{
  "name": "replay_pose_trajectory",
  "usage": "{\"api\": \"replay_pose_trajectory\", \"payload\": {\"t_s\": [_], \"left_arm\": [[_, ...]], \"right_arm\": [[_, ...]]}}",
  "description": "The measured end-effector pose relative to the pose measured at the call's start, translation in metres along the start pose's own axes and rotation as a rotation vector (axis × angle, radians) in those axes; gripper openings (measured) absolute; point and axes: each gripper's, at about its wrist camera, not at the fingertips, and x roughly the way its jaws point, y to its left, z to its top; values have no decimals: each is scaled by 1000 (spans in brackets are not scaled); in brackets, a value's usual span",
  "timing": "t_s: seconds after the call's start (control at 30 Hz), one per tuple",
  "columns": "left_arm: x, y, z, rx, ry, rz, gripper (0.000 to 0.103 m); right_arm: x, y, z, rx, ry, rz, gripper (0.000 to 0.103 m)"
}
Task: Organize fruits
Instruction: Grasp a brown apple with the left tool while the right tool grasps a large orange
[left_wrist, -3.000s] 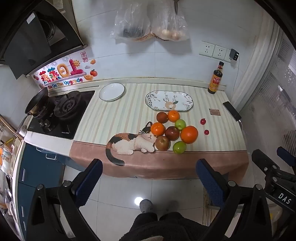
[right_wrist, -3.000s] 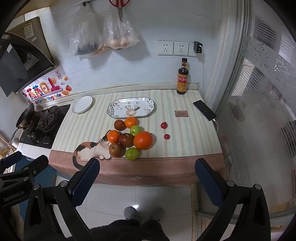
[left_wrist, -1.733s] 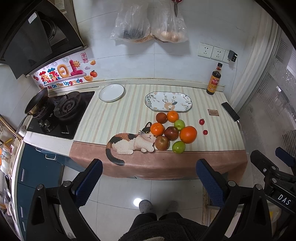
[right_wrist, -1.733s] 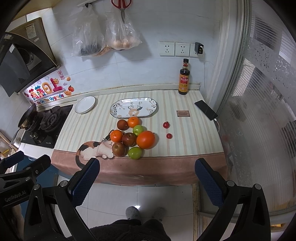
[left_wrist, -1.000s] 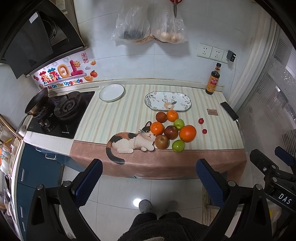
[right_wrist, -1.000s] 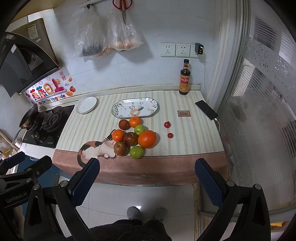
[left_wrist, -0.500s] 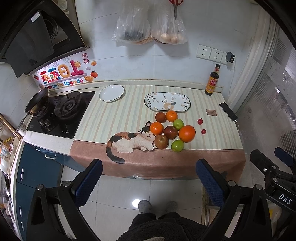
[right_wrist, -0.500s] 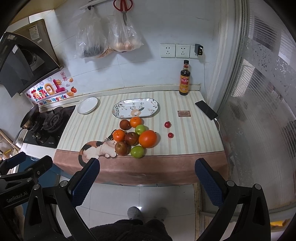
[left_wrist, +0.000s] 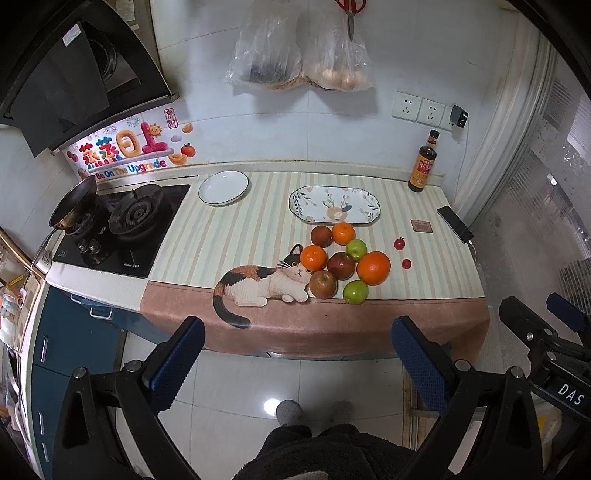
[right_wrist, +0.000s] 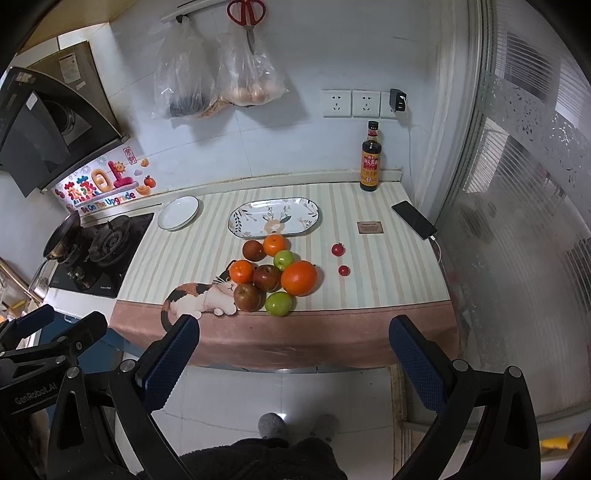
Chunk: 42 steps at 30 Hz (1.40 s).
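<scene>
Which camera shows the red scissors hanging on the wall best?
The right wrist view: the scissors show whole, red handles and blades, hanging above the bags. The left wrist view cuts them off at the frame's top, leaving part of the handles and the blades.

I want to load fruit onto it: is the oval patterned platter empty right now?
Empty. The oval platter shows only its painted pattern; the fruit pile sits on the mat in front of it.
</scene>
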Motion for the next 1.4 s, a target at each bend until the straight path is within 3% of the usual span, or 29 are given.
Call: {"api": "replay_pose_trajectory", "payload": {"t_s": [0.2,0.4,0.63,0.87,1.03,1.23,1.3,1.37,1.4], "left_arm": [[18,16,14,-16,-19,-8,103],[76,41,37,-57,4,-50,103],[185,52,47,-104,169,-37,103],[310,25,32,-160,454,-149,101],[374,-1,22,-212,592,-196,100],[416,-24,16,-245,674,-220,91],[423,-29,16,-244,682,-224,78],[425,-31,16,-237,676,-193,75],[425,-30,16,-234,670,-184,69]], "right_arm": [[15,0,5,73,-13,9,103],[69,-2,13,164,10,51,103],[174,-13,19,235,133,67,103],[307,-39,28,271,312,125,103],[399,-50,31,252,462,174,103],[461,-53,33,228,583,225,103],[473,-51,35,226,611,241,103],[486,-48,35,220,639,250,103],[491,-47,35,215,651,249,103]]}}
